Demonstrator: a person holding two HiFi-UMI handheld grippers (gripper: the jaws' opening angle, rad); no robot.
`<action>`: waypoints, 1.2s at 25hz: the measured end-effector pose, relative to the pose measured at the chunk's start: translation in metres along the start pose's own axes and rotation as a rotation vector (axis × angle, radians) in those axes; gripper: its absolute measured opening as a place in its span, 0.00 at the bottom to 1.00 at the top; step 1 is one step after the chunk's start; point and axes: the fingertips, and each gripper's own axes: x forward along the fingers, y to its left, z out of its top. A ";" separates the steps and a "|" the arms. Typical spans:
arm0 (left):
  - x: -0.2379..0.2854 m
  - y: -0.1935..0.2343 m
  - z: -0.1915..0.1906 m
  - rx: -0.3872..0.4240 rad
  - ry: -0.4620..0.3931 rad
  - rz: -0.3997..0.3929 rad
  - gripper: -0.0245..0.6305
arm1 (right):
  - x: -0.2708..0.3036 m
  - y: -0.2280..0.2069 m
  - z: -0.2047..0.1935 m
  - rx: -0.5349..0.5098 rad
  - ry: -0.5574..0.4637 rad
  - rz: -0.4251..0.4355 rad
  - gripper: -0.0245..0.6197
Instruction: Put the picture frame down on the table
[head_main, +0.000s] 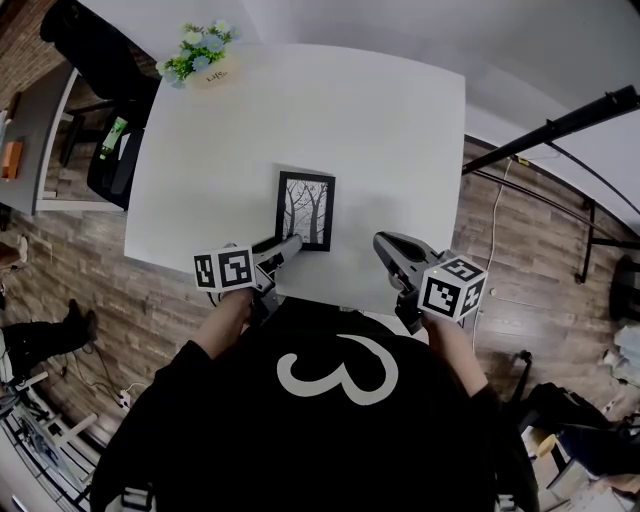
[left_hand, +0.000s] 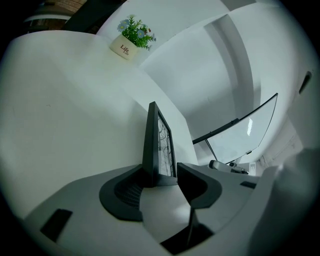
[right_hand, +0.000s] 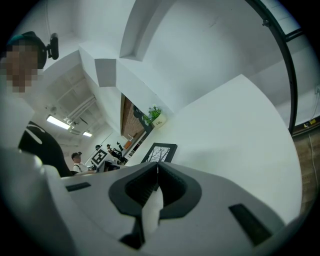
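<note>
Picture frame (head_main: 306, 210) is seen lying flat, picture side up, near the middle of the white table (head_main: 400, 120). Its 7 o'clock corner is taken in between the jaws of the left gripper (head_main: 288, 246), which stand parted and loose about it. The right gripper (head_main: 386, 243), at 4 o'clock of the frame and apart from it, is closed on nothing. A potted plant (head_main: 200, 55) is noted at 11 o'clock.

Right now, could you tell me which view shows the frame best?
The head view: the frame lies flat, its whole tree picture visible. The left gripper view sees it edge-on between the jaws; the right gripper view, small and distant.
</note>
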 end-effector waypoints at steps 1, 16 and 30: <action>0.000 0.000 -0.001 0.004 0.002 0.001 0.34 | 0.000 0.001 -0.001 -0.002 0.001 0.000 0.07; -0.005 0.009 -0.002 0.126 -0.016 0.137 0.47 | -0.008 0.004 -0.014 0.000 0.013 -0.016 0.07; -0.022 0.014 -0.005 0.108 -0.045 0.165 0.48 | -0.019 -0.001 -0.026 0.011 0.013 -0.024 0.07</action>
